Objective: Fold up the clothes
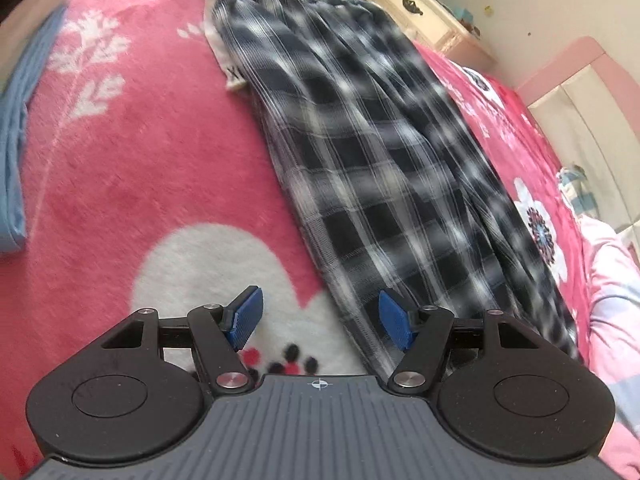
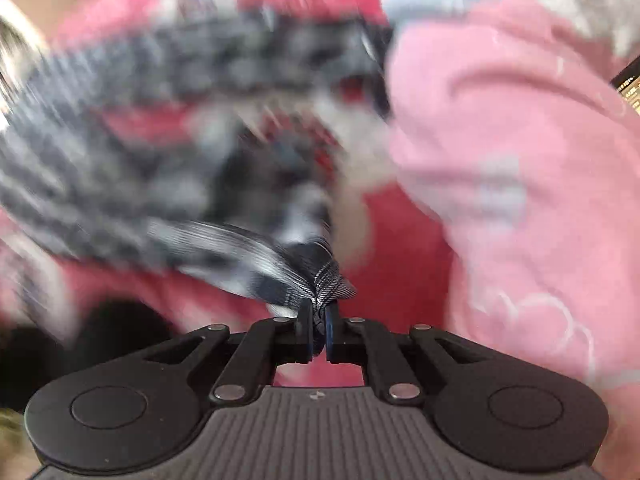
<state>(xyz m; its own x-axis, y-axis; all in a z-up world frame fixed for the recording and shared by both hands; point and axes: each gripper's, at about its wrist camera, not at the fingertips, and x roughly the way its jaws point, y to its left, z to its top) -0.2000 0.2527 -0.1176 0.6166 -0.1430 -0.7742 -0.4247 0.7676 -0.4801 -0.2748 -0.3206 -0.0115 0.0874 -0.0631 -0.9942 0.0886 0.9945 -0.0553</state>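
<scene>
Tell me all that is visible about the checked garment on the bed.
The checked garment is woven cloth in dark navy or black with white and grey stripes, thin and soft by its look. It lies stretched in a long, narrow, creased strip across the pink blanket. A paler edge with a label shows at the far end. The open left gripper is at its near end without pinching it. The right gripper is shut on a bunched corner.

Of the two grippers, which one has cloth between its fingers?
The right gripper: it is shut on a fold of the plaid garment. The left gripper stands open, with nothing between its blue pads.
</scene>
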